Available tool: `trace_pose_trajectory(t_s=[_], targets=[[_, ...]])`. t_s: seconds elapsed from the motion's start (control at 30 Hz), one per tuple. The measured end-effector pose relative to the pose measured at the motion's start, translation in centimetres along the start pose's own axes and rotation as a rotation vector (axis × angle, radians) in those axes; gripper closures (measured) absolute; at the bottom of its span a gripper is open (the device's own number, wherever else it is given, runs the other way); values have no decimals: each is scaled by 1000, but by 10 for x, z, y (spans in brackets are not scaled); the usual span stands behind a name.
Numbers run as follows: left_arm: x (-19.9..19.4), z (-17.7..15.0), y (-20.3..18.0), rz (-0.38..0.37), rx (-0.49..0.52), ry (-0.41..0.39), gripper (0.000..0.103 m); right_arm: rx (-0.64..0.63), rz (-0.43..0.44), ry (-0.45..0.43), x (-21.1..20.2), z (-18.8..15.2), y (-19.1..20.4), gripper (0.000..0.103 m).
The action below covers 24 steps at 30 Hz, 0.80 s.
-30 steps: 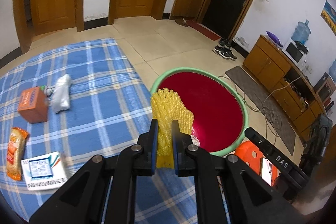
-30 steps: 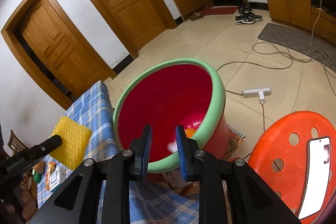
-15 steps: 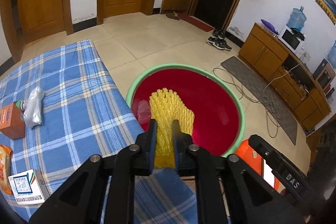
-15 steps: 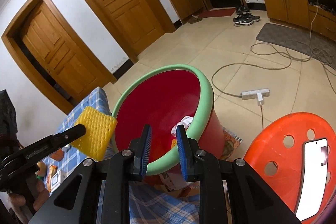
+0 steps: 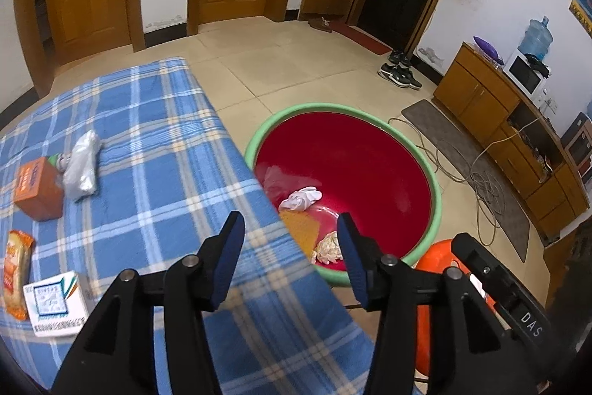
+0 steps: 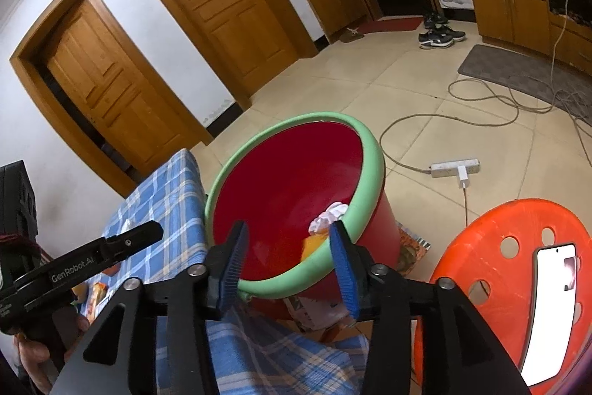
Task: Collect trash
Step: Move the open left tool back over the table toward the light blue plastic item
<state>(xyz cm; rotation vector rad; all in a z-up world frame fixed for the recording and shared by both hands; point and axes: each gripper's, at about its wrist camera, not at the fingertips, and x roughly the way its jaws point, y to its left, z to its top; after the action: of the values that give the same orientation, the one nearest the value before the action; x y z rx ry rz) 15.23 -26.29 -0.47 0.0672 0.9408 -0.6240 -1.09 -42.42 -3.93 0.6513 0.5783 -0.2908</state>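
Yellow foam trash, just released, gone from the now-parted, empty left hand-held gripper (image 5: 288, 254); right hand-held gripper (image 6: 288, 261) likewise parted, empty.

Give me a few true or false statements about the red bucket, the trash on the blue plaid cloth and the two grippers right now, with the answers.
1. The left gripper clamps a yellow sponge. False: its jaws stand apart with nothing between them.
2. The red bucket with a green rim has trash inside, including a crumpled white tissue. True.
3. The orange box lies in the bucket. False: it sits on the blue plaid cloth.
4. The right gripper is open and empty. True.
5. A white phone lies on the orange plastic stool. True.
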Motion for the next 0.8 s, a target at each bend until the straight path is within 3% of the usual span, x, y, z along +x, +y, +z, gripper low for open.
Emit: trace_pose_trajectory(t_s=[0.07, 0.23, 0.8], targets=[[-6, -3, 4, 6, -7, -4, 48, -4, 6, -1, -3, -2, 4, 41], [-25, -13, 20, 30, -38, -24, 48, -17, 15, 6, -7, -7, 16, 31], [-88, -49, 100, 170, -161, -61, 43, -83, 44, 40, -13, -29, 61, 24]])
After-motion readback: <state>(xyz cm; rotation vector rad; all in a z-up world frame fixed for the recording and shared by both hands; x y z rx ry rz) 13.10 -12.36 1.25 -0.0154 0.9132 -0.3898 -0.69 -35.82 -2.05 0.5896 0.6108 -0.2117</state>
